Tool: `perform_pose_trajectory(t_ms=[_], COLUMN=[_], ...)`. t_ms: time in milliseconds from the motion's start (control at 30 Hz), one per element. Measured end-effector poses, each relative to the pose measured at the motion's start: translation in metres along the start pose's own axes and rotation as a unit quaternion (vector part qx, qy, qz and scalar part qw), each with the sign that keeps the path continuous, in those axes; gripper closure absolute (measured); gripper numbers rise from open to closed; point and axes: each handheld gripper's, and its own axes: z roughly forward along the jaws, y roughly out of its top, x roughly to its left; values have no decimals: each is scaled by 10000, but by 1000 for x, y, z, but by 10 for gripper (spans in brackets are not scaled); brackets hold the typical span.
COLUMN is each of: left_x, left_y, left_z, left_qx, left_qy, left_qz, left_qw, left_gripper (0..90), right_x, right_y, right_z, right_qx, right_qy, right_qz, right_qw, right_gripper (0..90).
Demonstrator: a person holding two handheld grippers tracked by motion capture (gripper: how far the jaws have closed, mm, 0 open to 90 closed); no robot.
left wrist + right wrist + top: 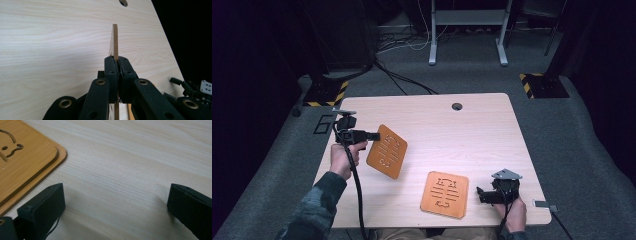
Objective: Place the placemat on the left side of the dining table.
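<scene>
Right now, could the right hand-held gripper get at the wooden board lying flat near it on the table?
Probably yes. The right hand-held gripper sits just beside the flat wooden board, jaws open, with bare table between them. The board lies flat, so catching its edge may be awkward.

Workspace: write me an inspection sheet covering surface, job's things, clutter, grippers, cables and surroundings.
Surface: pale wood-grain table with a round cable hole near its far edge.
Job's things: one brown slotted board lifted and tilted above the table; a second slotted board, seemingly two stacked, lying flat near the front edge.
Clutter: nothing seen.
Grippers: left gripper shut on the lifted board's edge; right gripper open, low over bare table beside the flat board.
Cables: black cable trails from the left gripper; more cables on the floor behind.
Surroundings: grey carpet, white frame legs, hazard-striped bases at both far corners.
</scene>
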Motion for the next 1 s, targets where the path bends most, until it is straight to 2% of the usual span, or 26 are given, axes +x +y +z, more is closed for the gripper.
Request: perform_pose_trajectory(t_ms=[100,433,567,1000], left_x=[5,23,29,51], left_y=[3,10,12,21], left_z=[-3,-6,-8,-10], left_qx=[-21,-59,-37,-34], left_qy=[87,369,490,858], left_qz=[12,-152,-101,-242], left_qw=[10000,9992,9987,9960], left_gripper=[870,870,870,871], right_x=[0,0,0,0], right_y=[0,0,0,0], right_z=[0,0,0,0], right_qx=[0,-1,-1,-2], right_qy=[0,-2,-2,-4], right_qz=[2,1,2,1], right_qw=[10000,10000,10000,10000], right_gripper=[6,6,6,6])
